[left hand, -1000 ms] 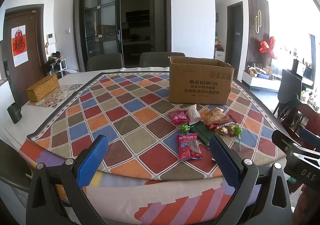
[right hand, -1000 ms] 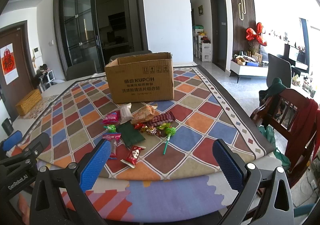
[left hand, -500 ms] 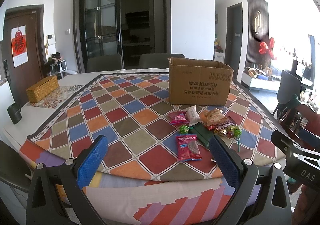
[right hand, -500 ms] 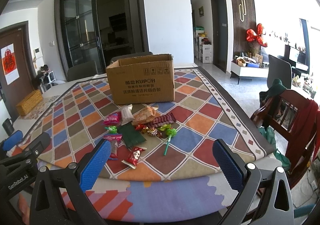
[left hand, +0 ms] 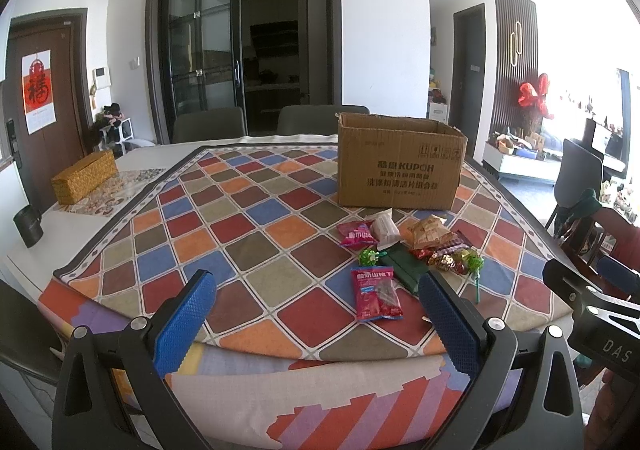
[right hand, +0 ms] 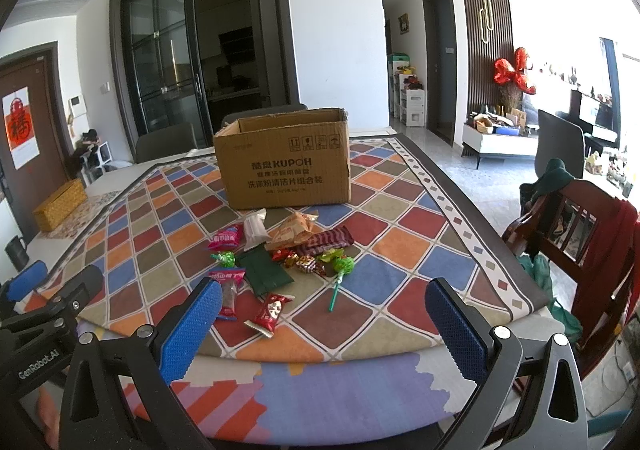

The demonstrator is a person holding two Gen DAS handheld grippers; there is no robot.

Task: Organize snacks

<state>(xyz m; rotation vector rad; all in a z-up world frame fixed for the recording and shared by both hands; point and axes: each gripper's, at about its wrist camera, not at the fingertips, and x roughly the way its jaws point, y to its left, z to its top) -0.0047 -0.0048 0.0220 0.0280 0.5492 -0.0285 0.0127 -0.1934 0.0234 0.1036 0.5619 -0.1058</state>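
An open cardboard box (left hand: 400,169) stands on the chequered tablecloth (left hand: 248,226); it also shows in the right wrist view (right hand: 286,165). In front of it lies a loose pile of snacks: a red packet (left hand: 376,294), a pink packet (left hand: 356,234), a dark green pouch (right hand: 266,274), a green lollipop (right hand: 342,270), a small red candy bar (right hand: 270,312) and an orange packet (right hand: 294,228). My left gripper (left hand: 318,324) is open and empty above the table's near edge. My right gripper (right hand: 324,328) is open and empty, short of the pile.
A woven box (left hand: 84,175) and a dark cup (left hand: 28,226) sit at the table's far left. Grey chairs (left hand: 208,125) stand behind the table. A wooden chair (right hand: 576,226) with clothes stands to the right.
Both grippers have drifted slightly; the box and snacks sit a little lower in the views. Nothing was taken hold of.
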